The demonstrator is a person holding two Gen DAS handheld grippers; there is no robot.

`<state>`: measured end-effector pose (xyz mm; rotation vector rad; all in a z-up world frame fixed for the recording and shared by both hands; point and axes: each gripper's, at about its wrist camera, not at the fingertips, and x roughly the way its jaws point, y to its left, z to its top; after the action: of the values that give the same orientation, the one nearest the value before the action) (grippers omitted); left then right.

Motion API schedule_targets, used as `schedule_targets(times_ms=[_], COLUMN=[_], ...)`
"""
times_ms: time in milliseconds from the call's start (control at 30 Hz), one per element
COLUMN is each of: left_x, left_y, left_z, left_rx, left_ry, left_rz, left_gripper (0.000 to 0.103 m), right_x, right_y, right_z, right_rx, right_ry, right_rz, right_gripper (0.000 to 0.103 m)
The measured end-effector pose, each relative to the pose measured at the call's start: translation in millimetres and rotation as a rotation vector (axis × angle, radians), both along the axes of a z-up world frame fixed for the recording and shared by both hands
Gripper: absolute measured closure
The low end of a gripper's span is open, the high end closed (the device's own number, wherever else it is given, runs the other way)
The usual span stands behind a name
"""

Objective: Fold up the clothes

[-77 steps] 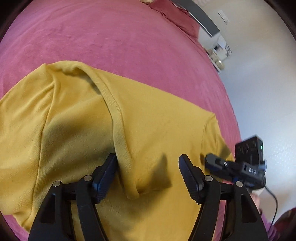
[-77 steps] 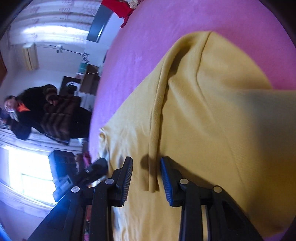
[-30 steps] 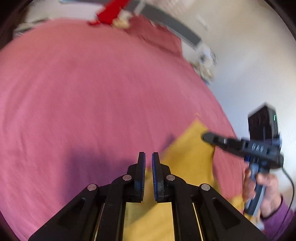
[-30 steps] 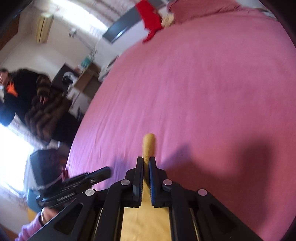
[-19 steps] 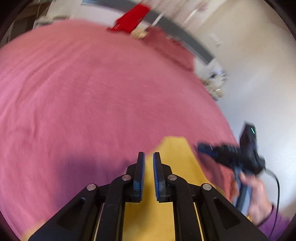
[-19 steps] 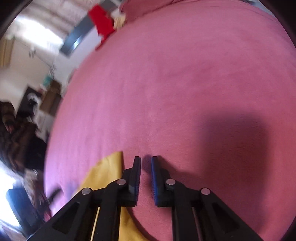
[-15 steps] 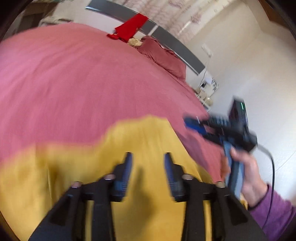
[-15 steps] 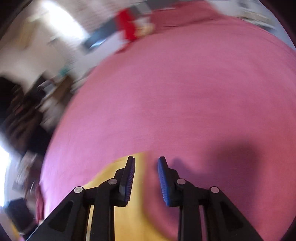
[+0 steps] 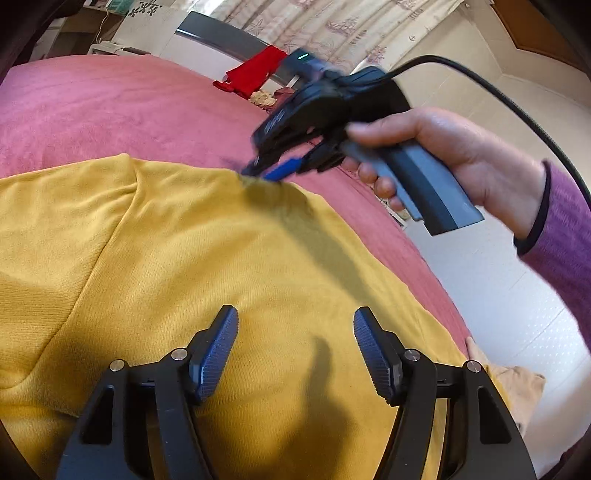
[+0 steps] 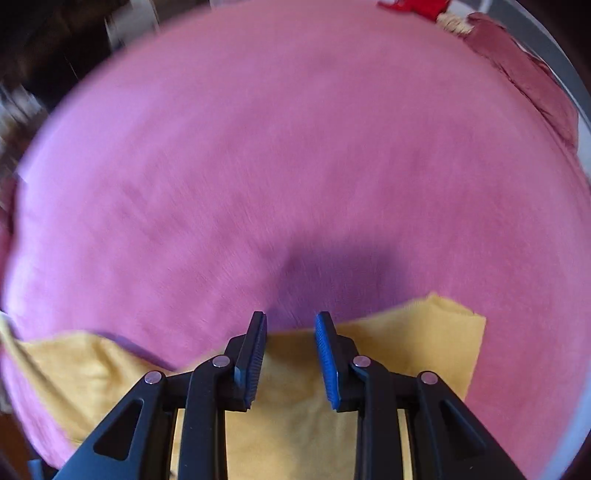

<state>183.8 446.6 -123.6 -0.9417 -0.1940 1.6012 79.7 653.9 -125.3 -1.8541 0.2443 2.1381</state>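
Yellow garment (image 9: 229,258) lies flat beneath both — left hand-held gripper (image 9: 295,347) and right hand-held gripper (image 10: 290,347) spread, grasping nothing.

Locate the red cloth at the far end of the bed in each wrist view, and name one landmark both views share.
Left wrist: the red cloth hangs at top centre, over the grey headboard rail, just left of the right gripper.
Right wrist: the red cloth shows only as a cropped strip at the top edge, right of centre.
Shared landmark: the yellow sweater lying on the pink bedspread.
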Motion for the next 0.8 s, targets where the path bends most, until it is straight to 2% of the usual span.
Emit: schedule_targets(times_ms=[100,133,300,367,400,433,467,567,600,667,733,767,800], left_x=[-3,-4,-6,-6,-6,-7,-7,-9,-9,-10,-10,-11,-13], left_y=[4,4,5,5,5,7,9,13,14,19,32,38,41], left_z=[-1,-1,-1,-1,-1,-1,-2,-2,-2,0,2,4,7], left_rx=[0.007,0.012,0.010,0.009,0.009,0.007,0.006,0.002,0.001,-0.016,-0.044,-0.066,-0.091], left_ry=[-0.008,-0.014,-0.014,-0.013,-0.013,-0.012,-0.011,-0.010,-0.010,-0.005,-0.005,-0.006,-0.008], left_rz=[-0.005,-0.006,-0.007,-0.007,-0.007,-0.007,-0.007,-0.007,-0.007,-0.006,-0.005,-0.006,-0.008], left_gripper=[0.036,0.036,0.036,0.036,0.036,0.035,0.035,0.035,0.035,0.035,0.035,0.035,0.035], right_x=[13,19,68,90,90,89,87,109,119,144,163,172,181], right_y=[-7,-9,1,2,3,4,11,30,28,15,13,16,20], right_z=[5,8,52,64,61,55,40,26,27,24,17,12,7], right_rx=[0.026,0.028,0.027,0.027,0.030,0.033,-0.016,-0.081,-0.100,-0.123,-0.145,-0.113,-0.074], right_ry=[0.015,0.022,0.380,0.583,0.604,0.611,0.560,0.550,0.576,0.590,0.548,0.512,0.474], right_rz=[0.002,-0.002,-0.123,-0.146,-0.162,-0.178,-0.216,-0.367,-0.395,-0.390,-0.337,-0.330,-0.325], right_gripper=[0.093,0.095,0.096,0.096,0.095,0.085,0.081,0.081,0.080,0.080,0.080,0.081,0.087])
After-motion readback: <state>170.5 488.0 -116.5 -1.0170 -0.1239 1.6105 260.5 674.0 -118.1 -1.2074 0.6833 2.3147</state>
